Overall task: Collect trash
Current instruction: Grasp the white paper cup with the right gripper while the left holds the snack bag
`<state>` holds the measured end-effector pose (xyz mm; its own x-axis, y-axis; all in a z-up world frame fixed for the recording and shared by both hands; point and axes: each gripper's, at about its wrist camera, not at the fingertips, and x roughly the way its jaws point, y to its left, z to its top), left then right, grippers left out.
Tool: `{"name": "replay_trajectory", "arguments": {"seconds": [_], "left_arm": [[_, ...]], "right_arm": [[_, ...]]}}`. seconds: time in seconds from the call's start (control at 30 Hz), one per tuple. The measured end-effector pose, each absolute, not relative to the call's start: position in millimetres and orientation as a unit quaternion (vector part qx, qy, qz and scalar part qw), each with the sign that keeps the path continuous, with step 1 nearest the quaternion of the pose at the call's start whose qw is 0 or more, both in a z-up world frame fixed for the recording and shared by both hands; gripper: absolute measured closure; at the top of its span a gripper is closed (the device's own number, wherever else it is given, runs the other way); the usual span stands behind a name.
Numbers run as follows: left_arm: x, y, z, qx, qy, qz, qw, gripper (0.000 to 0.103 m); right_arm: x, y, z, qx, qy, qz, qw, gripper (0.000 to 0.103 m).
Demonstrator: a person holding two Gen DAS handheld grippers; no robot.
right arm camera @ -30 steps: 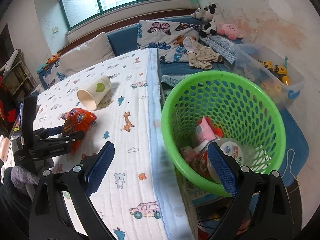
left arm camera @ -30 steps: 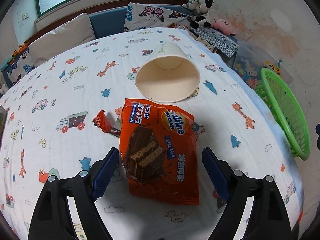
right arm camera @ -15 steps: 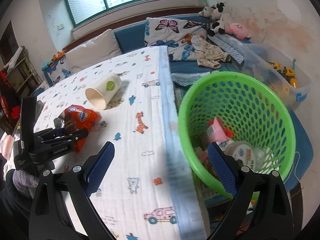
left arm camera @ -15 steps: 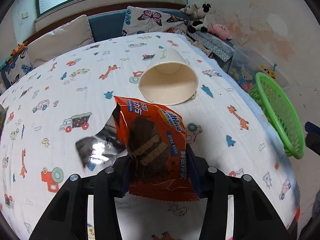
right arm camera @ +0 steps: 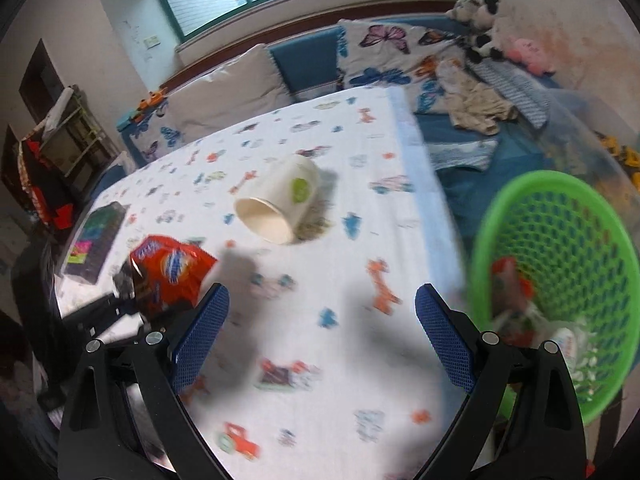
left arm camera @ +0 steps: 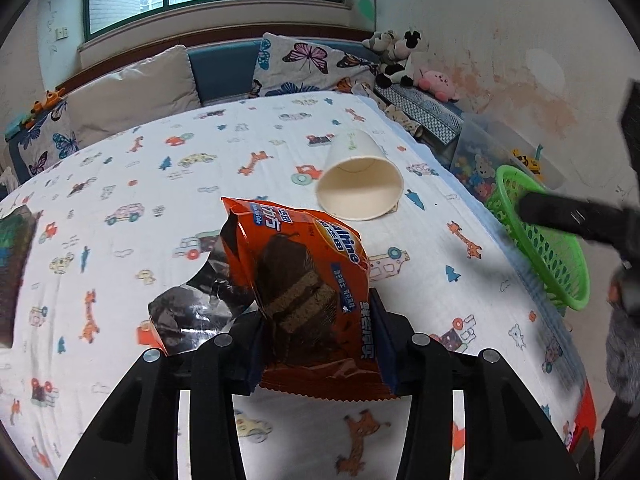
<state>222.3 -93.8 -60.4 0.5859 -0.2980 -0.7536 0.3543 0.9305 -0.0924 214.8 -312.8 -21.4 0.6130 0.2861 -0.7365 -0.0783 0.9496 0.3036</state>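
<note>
My left gripper [left arm camera: 316,332] is shut on an orange snack wrapper [left arm camera: 308,288], lifted off the printed cloth, its torn silver flap hanging to the left. The same wrapper [right arm camera: 168,276] shows at the left in the right wrist view, with the left gripper's black fingers under it. A white paper cup [left arm camera: 360,184] lies on its side beyond it, mouth toward me. My right gripper [right arm camera: 320,324] stands open and empty over the cloth, between the cup [right arm camera: 280,208] and the green basket [right arm camera: 560,240], which holds several pieces of trash. In the left wrist view the basket [left arm camera: 560,256] sits off the table's right edge.
The table [left arm camera: 160,184] is covered by a white cartoon-print cloth. A dark box [right arm camera: 94,240] lies at its left edge. Cushions and a blue bench [left arm camera: 224,68] run behind, with plush toys [left arm camera: 400,60] and a clear toy bin [left arm camera: 492,152] at the right.
The left gripper closed on the orange wrapper and lifted it off the cloth. The right gripper swung left from over the basket to above the table, toward the cup.
</note>
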Motion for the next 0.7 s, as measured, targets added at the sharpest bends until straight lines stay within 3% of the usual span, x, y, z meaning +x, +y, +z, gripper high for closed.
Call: {"name": "replay_trajectory", "arguments": {"seconds": [0.7], "left_arm": [[219.6, -47.8, -50.8, 0.006, 0.409, -0.186, 0.893, 0.06]], "right_arm": [[345.1, -292.1, -58.5, 0.271, 0.515, 0.126, 0.803, 0.01]]}}
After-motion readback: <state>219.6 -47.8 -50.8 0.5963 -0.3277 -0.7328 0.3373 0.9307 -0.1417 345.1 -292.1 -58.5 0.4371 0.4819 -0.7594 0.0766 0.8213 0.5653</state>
